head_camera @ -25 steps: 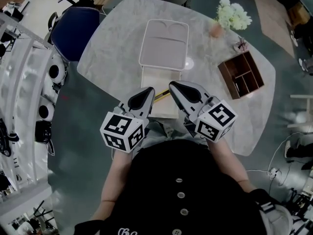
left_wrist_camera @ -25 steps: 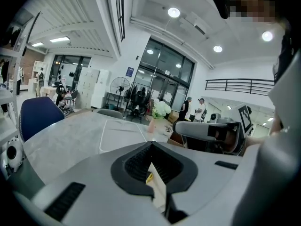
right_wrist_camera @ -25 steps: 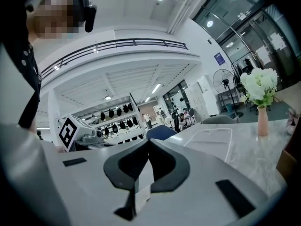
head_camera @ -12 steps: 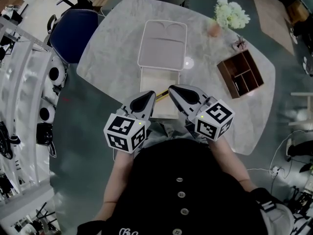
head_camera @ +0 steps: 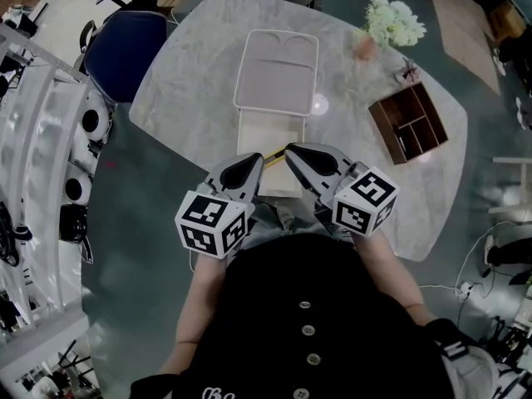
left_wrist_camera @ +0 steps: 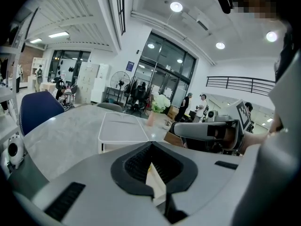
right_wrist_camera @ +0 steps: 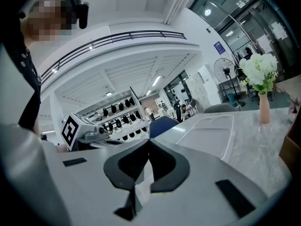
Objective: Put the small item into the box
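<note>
Jaws on the left gripper and right gripper are both clamped shut, nothing seen pinched tbh. The small item is laid slantwise across the open box, just beside the right tip.

Box sits mid-counter, lid open behind it. Off right, the divided tray, and behind that the flower vase. Chair beyond the counter's far left edge. Left gripper and right gripper side by side at the near edge, just before the box.

White flowers stand near a wooden organizer.
</note>
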`<state>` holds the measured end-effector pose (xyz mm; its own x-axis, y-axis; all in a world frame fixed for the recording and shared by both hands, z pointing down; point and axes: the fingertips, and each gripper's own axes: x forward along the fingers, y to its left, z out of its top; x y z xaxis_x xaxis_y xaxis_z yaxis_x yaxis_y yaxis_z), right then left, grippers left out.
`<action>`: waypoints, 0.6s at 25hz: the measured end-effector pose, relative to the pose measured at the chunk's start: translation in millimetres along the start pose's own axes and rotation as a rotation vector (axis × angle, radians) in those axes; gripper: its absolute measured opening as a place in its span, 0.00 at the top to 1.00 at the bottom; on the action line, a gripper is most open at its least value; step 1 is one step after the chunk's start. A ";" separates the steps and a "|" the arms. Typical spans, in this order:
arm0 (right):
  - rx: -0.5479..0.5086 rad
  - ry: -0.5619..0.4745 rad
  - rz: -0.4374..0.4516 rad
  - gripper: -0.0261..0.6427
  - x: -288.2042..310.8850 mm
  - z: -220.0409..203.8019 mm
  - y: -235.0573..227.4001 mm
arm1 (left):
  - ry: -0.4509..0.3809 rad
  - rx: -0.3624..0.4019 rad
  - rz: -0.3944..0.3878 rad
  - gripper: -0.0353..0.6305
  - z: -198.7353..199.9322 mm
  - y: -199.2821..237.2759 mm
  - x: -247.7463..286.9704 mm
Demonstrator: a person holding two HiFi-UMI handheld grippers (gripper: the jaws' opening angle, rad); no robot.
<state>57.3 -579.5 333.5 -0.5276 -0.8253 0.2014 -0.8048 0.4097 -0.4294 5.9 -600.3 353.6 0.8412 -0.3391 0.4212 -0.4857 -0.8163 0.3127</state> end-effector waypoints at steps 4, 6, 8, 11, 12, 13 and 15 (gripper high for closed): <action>-0.017 0.014 0.006 0.96 2.5 -0.4 6.1 | -0.002 -0.005 -0.001 0.92 -1.0 0.4 -5.1; -0.026 0.022 0.011 0.96 2.8 -1.5 7.9 | -0.003 -0.004 -0.006 0.92 -1.8 -1.0 -5.5; -0.042 0.030 0.018 0.96 2.9 -1.6 9.4 | -0.002 -0.002 -0.011 0.92 -2.3 -3.0 -5.2; -0.088 0.049 0.026 0.96 2.5 -0.7 8.3 | -0.004 -0.001 -0.015 0.92 -2.5 -4.9 -4.6; -0.107 0.057 0.028 0.96 2.0 0.0 7.2 | -0.005 -0.001 -0.016 0.92 -2.5 -5.2 -4.7; -0.125 0.067 0.032 0.96 1.7 0.5 6.7 | -0.005 -0.001 -0.017 0.92 -2.6 -5.3 -5.2; -0.161 0.096 0.052 0.96 2.8 -0.7 8.9 | -0.004 -0.001 -0.017 0.92 -3.1 -4.0 -7.3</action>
<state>48.5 -577.9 330.9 -0.5870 -0.7635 0.2694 -0.8049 0.5142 -0.2963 0.9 -593.2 352.0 0.8502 -0.3271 0.4125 -0.4716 -0.8214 0.3207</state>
